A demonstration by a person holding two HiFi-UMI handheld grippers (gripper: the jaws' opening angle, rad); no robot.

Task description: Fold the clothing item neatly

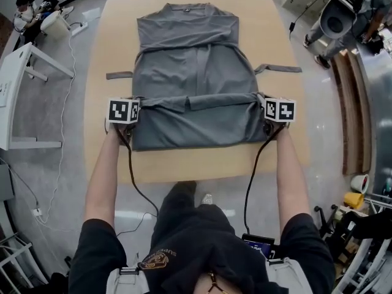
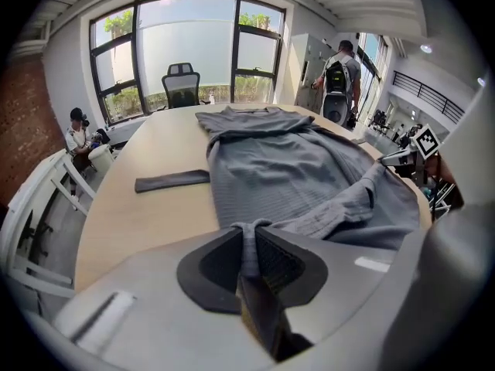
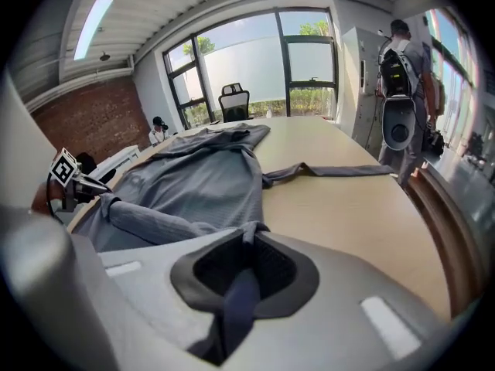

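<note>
Pinching the grey garment [image 1: 190, 66] on the table [image 1: 110, 54], my left gripper [image 2: 249, 238] and right gripper [image 3: 249, 236] each clamp its folded-over edge.

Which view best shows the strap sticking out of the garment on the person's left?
The left gripper view: the strap lies flat on the table, whole and fairly close. The head view shows it from above, smaller, beside the grey garment. The right gripper view shows only the opposite strap.

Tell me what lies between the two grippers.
Only the grey garment: its folded-over edge stretches from the left gripper to the right gripper, each shut on a corner, as the head view shows.
</note>
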